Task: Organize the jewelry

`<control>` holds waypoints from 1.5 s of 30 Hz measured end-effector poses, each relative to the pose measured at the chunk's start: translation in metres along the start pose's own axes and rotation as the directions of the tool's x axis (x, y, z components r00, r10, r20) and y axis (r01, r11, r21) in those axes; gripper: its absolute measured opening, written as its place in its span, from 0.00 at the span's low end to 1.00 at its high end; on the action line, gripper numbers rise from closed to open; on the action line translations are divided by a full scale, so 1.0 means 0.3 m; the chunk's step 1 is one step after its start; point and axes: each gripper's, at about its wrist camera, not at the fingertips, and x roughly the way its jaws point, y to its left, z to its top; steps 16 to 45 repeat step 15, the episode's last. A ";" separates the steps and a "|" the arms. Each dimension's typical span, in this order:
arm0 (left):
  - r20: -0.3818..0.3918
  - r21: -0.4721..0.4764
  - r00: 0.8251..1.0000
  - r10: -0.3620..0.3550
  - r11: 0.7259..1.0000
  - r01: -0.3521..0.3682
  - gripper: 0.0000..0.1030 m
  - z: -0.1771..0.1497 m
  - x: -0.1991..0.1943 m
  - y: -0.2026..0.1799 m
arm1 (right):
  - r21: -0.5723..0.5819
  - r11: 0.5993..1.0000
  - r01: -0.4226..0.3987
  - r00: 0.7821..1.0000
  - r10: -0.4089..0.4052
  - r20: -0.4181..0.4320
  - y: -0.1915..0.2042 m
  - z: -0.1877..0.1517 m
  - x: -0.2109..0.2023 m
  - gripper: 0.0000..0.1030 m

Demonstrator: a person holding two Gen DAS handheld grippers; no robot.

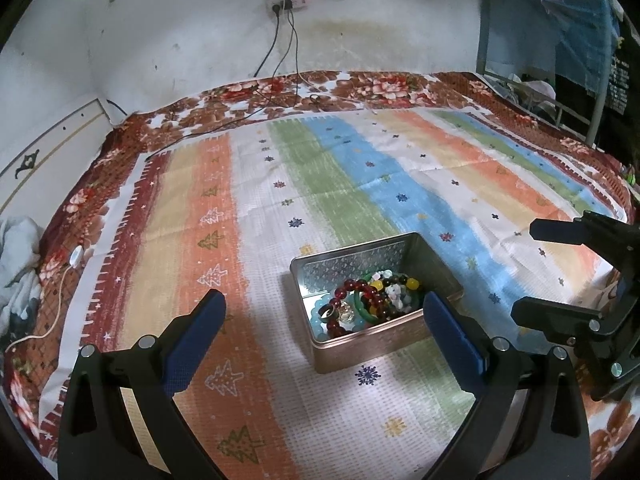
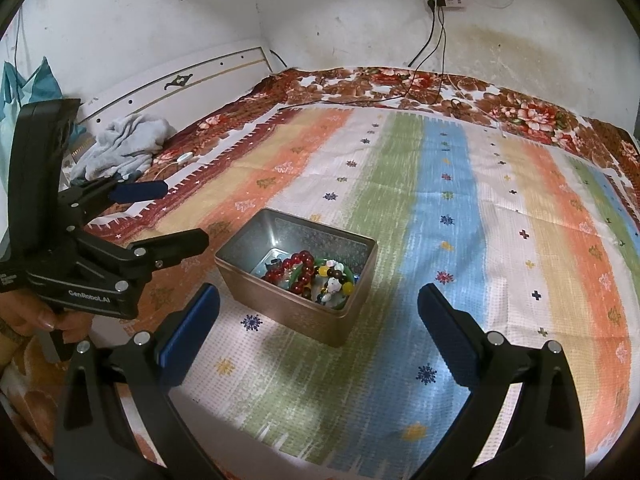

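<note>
Both spread wide, empty: left gripper [image 1: 324, 328], right gripper [image 2: 318, 322]. Best to steady tin [image 1: 394, 344], then lift red bead bracelet [image 1: 362, 294] straight up.

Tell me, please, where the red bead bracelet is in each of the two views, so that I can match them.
Left wrist view: the red bead bracelet lies inside the metal tin, lower centre, between the open left tongs.
Right wrist view: the bracelet is in the same tin, just left of centre.
Shared landmark: the wall power strip.
</note>
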 end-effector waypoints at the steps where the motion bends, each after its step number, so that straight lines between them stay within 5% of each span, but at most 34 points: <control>1: 0.000 -0.002 1.000 0.000 1.000 0.000 0.94 0.000 -0.001 0.000 | 0.000 1.000 0.000 1.000 0.000 -0.001 0.001 -0.001 0.003 0.95; 45: -0.007 -0.006 1.000 -0.009 1.000 0.009 0.94 0.000 0.003 -0.004 | -0.008 1.000 -0.002 1.000 0.002 -0.006 0.009 -0.004 0.005 0.95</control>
